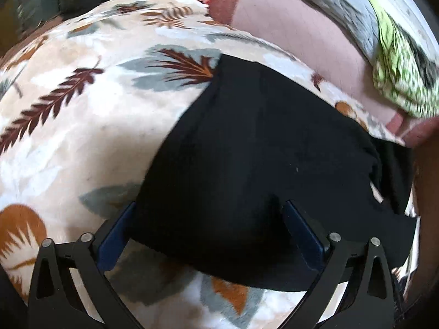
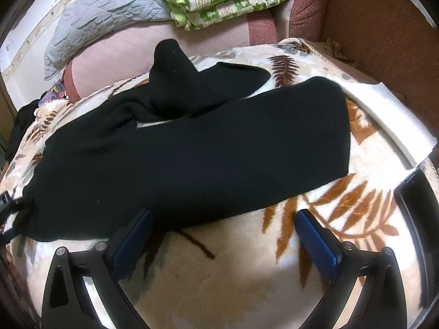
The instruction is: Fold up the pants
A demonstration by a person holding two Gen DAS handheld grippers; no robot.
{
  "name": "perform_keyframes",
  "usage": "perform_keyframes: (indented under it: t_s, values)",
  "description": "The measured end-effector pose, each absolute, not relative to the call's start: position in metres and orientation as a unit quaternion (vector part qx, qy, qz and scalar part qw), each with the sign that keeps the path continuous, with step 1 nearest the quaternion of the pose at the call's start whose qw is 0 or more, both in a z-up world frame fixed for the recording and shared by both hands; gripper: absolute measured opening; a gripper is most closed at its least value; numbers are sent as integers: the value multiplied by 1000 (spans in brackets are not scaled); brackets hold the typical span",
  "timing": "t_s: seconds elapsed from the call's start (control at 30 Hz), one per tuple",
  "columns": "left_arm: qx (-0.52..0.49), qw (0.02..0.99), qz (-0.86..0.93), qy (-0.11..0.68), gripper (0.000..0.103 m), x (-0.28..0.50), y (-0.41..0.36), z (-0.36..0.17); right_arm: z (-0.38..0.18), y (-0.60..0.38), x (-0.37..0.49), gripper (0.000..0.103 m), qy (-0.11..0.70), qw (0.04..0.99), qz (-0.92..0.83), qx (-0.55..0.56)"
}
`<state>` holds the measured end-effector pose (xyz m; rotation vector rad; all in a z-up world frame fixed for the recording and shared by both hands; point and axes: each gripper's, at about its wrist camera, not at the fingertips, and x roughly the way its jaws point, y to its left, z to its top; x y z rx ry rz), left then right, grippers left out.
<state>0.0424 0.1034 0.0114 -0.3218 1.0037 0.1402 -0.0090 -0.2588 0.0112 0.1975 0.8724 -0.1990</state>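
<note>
Blue pads of my left tongs point(image 1: 210, 216) sit closest in the left wrist view, jaws spread wide with a thick end of the black pants point(image 1: 260, 142) lying between them. Can't tell whether the pads actually press the cloth; they look apart from it on the left side, so I read them as open around it. That view is blurred.

Right tongs point(image 2: 223, 224) are open too, nothing between the pads. Left pad sits right at the near edge of the pants point(image 2: 192, 148), right pad over bare blanket point(image 2: 247, 274).

Pants lie across the leaf-print blanket point(image 1: 68, 137) on the bed, stretched roughly left to right in the right wrist view, one leg flat and broad, the other bunched behind it with a fold poking up. At the far left edge of the right wrist view a bit of dark hardware touches the pants' end; too small to tell more.

Behind: grey quilt point(image 2: 109, 13), green-and-white bedding point(image 2: 225, 0), pink sheet point(image 2: 123, 54). White folded cloth point(image 2: 397, 118) lies right of the pants, apart from them.
</note>
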Motion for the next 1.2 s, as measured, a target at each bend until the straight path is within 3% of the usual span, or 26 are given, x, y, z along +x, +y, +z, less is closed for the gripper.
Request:
perform_keyframes:
  t_s: [0.03,0.07,0.1,0.13,0.5,0.63,0.87,0.9,0.93,0.97,1.0,1.13,1.2]
  values:
    - [-134,865,70,478,53,44,99,13,11,-258,-8,103,420,898,-95,93]
    - [-110,872,69,472,41,43,96,17,11,-258,-8,103,421,898,-94,92]
    - [-106,874,58,470,20,43,94,19,11,-257,-8,103,421,898,-93,92]
    - [-113,873,43,473,15,42,96,21,13,-257,-8,102,421,897,-93,93]
    - [-117,873,22,472,14,29,176,68,52,-286,-52,103,384,911,-115,99]
    - [-153,853,78,493,14,29,226,55,51,-313,-53,102,387,902,-144,126]
    - [-102,859,105,491,14,28,206,33,31,-338,-29,99,393,891,-149,171]
    - [-103,858,106,492,14,29,205,31,28,-339,-25,94,395,891,-141,174]
    - [-106,857,105,494,14,30,208,28,25,-338,-17,68,405,890,-123,170]
    - [-112,856,103,495,14,31,210,27,24,-338,-11,20,414,888,-114,165]
    - [-115,856,103,494,14,29,211,27,26,-336,-9,4,419,887,-108,161]
    - [-108,859,104,490,14,29,211,25,58,-331,-11,6,373,904,-92,189]
    - [-102,860,108,488,14,28,208,25,59,-323,11,12,385,905,-107,146]
